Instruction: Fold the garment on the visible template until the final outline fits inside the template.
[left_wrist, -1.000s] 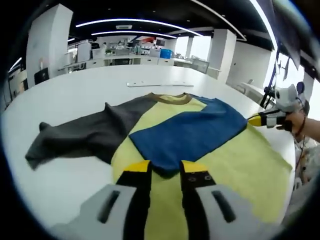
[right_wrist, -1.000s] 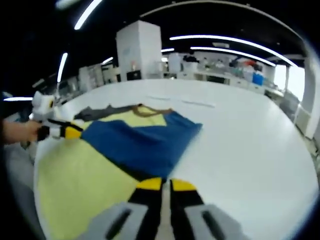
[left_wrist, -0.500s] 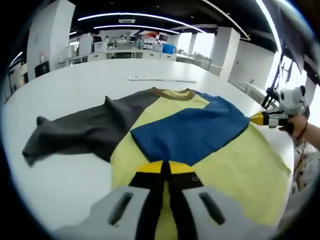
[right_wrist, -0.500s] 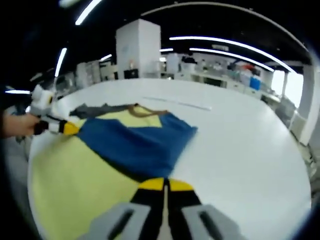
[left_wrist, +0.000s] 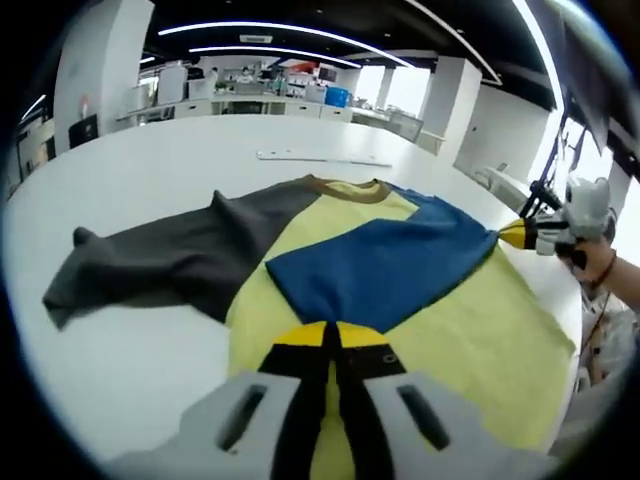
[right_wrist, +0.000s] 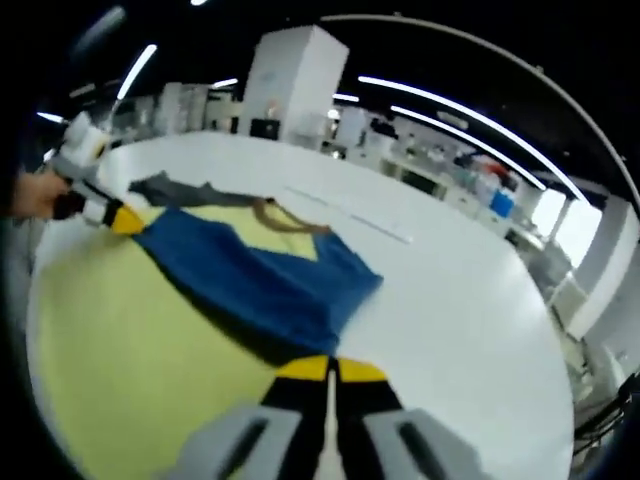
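Pinching the yellow body of the shirt (left_wrist: 440, 330), your left gripper (left_wrist: 330, 335) has its jaws closed. Your right gripper (right_wrist: 327, 368) is clamped too, on the folded blue sleeve (right_wrist: 250, 285). Ahead of both jaws, the shirt sprawls across the white table (left_wrist: 150, 170).

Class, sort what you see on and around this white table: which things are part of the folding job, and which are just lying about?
Part of the job:
- yellow T-shirt with a folded-in blue sleeve and an outstretched dark grey sleeve
- left tool, jaws closed
- right tool, jaws closed

Just lying about:
- thin pale strip on the round white table
- blue bin on the far benches
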